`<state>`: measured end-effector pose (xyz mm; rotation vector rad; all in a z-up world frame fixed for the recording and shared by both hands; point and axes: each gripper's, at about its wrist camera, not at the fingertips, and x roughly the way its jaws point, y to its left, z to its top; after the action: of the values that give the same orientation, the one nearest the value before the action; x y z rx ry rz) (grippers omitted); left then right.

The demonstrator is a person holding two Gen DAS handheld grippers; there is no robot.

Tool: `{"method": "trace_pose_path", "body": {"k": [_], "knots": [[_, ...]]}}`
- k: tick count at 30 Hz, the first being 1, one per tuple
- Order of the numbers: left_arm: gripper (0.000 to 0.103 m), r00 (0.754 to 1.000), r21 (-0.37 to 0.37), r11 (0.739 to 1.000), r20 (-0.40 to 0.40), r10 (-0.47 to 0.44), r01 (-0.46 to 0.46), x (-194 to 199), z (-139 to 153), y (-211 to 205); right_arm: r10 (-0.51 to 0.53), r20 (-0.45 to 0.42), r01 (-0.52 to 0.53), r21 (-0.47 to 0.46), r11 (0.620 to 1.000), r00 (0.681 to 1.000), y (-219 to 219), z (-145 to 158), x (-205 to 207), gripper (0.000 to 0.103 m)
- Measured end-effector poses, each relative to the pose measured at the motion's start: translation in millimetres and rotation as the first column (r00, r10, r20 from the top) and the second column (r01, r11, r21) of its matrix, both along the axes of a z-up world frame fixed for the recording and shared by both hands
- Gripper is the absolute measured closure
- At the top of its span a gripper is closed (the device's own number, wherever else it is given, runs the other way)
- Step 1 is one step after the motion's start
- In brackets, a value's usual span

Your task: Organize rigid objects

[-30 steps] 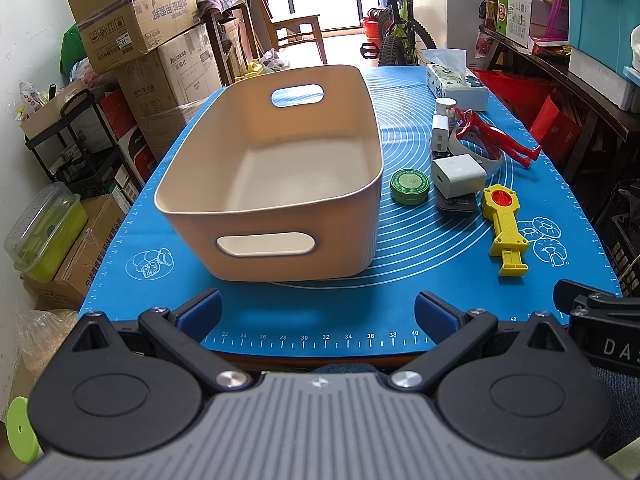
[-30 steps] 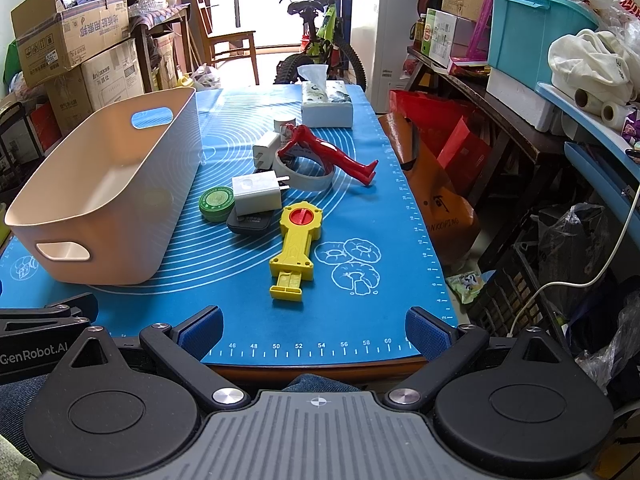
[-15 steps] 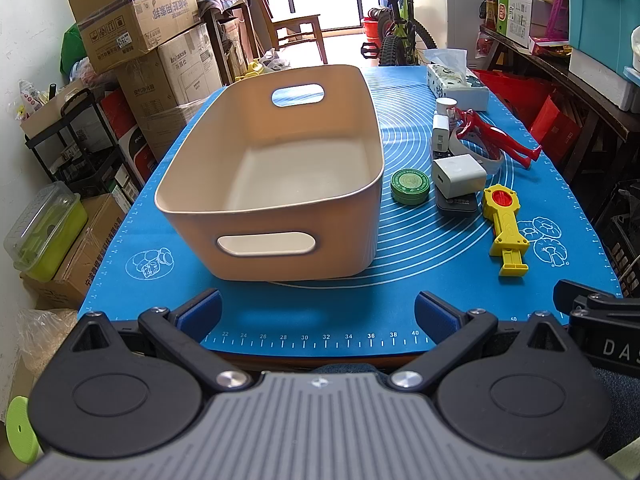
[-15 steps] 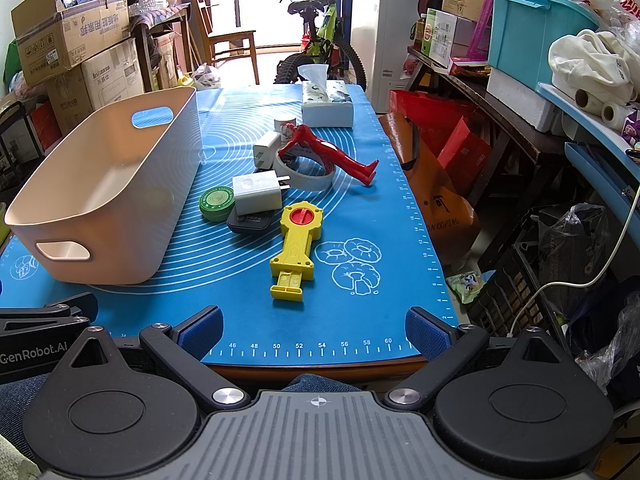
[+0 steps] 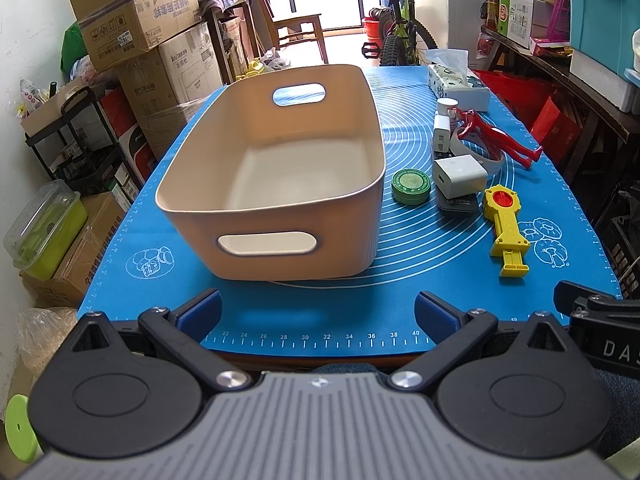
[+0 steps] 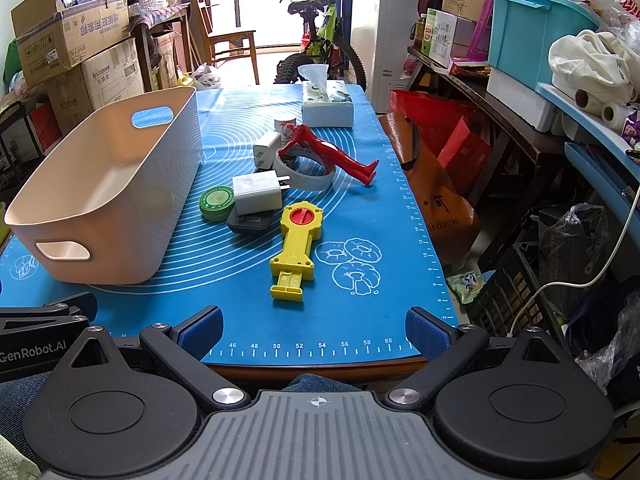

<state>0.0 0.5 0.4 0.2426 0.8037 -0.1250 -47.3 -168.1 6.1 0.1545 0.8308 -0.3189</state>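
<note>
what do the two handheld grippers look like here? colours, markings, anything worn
Both match: grey ribbed body, two round black discs, black linkage arms with silver screws, blue pads on the fingers. Left gripper shows in the right wrist view as a black side plate lettered GenRobot.AI; right gripper shows "DA" in the left view. Blue denim-like fabric sits below each. No cables on the grippers.

Blue silicone mat [image 5: 432,248] with white concentric rings, mushroom sketches and ruler marks covers the counter. Tissue box [image 6: 327,106], white with green print, one sheet pulled up, sits on the mat at 12 o'clock in the right wrist view. Green-framed bicycle [image 6: 320,36] stands beyond it. Stacked brown cardboard cartons [image 5: 160,52] at 10 o'clock in the left wrist view; wooden chair [image 5: 298,32] at 12. Teal lidded plastic tub [image 6: 532,36] on a shelf at 2 o'clock. Red paper bags [image 6: 452,140] beside the counter at 3 o'clock.
</note>
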Motion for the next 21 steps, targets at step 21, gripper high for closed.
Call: {"method": "trace_pose_path", "body": {"k": [21], "knots": [[0.002, 1.0, -0.002, 1.0, -0.001, 0.0, 0.0, 0.0, 0.0, 0.1, 0.0, 0.0, 0.0, -0.001, 1.0, 1.0, 1.8, 0.7, 0.4, 0.006]]}}
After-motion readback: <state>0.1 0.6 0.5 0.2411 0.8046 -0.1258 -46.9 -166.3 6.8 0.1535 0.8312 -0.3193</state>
